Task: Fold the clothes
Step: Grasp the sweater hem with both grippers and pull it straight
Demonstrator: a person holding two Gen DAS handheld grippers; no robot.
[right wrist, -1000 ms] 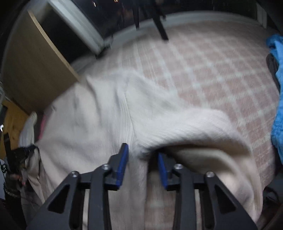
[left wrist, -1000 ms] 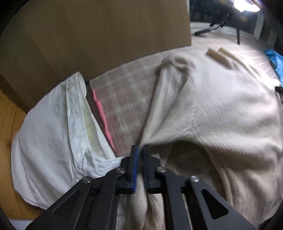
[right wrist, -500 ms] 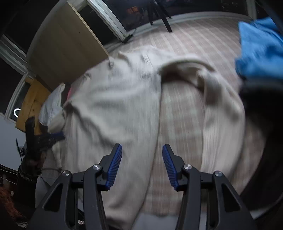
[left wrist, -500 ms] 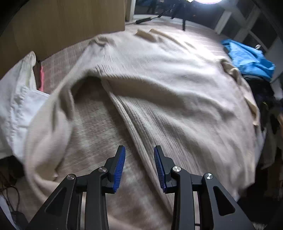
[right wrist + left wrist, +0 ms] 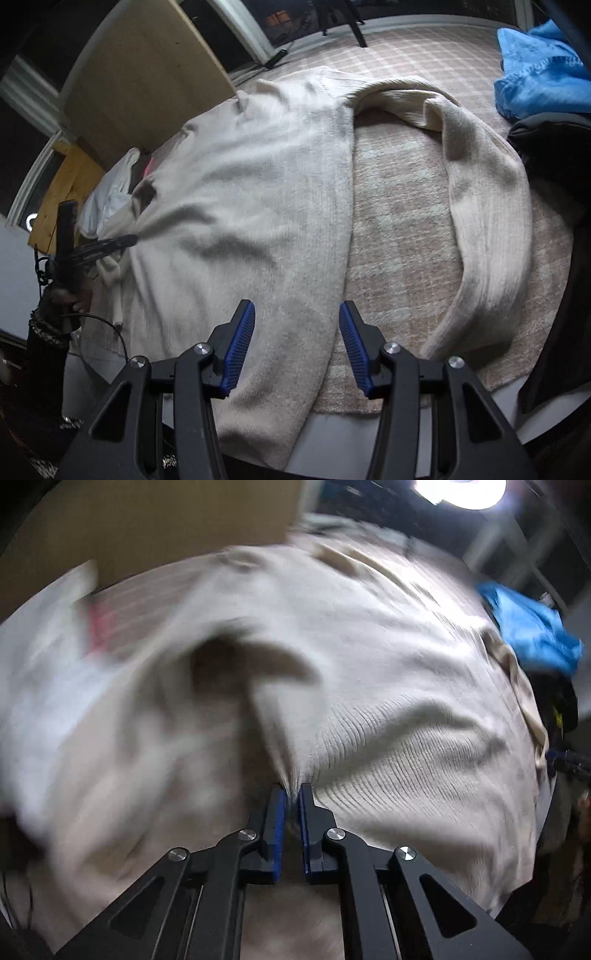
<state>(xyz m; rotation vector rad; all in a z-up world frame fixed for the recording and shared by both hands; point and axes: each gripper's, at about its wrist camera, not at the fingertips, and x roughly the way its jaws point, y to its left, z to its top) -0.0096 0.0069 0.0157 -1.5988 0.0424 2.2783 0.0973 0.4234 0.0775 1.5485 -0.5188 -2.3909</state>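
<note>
My left claw (image 5: 291, 794) is clamped tight on a pinch of the cream sweater (image 5: 258, 192), right at the edge where the body meets the near sleeve; the ribbed knit bunches into a little peak between the blue pads (image 5: 277, 823) and fans out from there in taut wrinkles. From the right claw's camera I can see that same claw at the far left, with my hand (image 5: 70, 291) and dark sleeve behind it, the fabric pulled toward it in a stretched ridge.

My right claw (image 5: 297, 314) hangs with its jaws apart and nothing between them, above the lower part of the sweater where its side edge runs down toward me. The pads touch no cloth.

The sweater lies spread on a pink-and-white checked rug (image 5: 399, 229), body flat, one sleeve (image 5: 480, 177) arcing out to the right and curving back down, leaving a patch of bare rug between sleeve and body. A crumpled blue cloth (image 5: 535, 74) sits on the rug at the upper right, apart from the sweater. On the far left, beside the sweater's shoulder, there is a white garment (image 5: 110, 192) (much of the left camera's picture is smeared, so I cannot make out its shape), and behind it a tan wooden board (image 5: 140, 74) leans upright.
</note>
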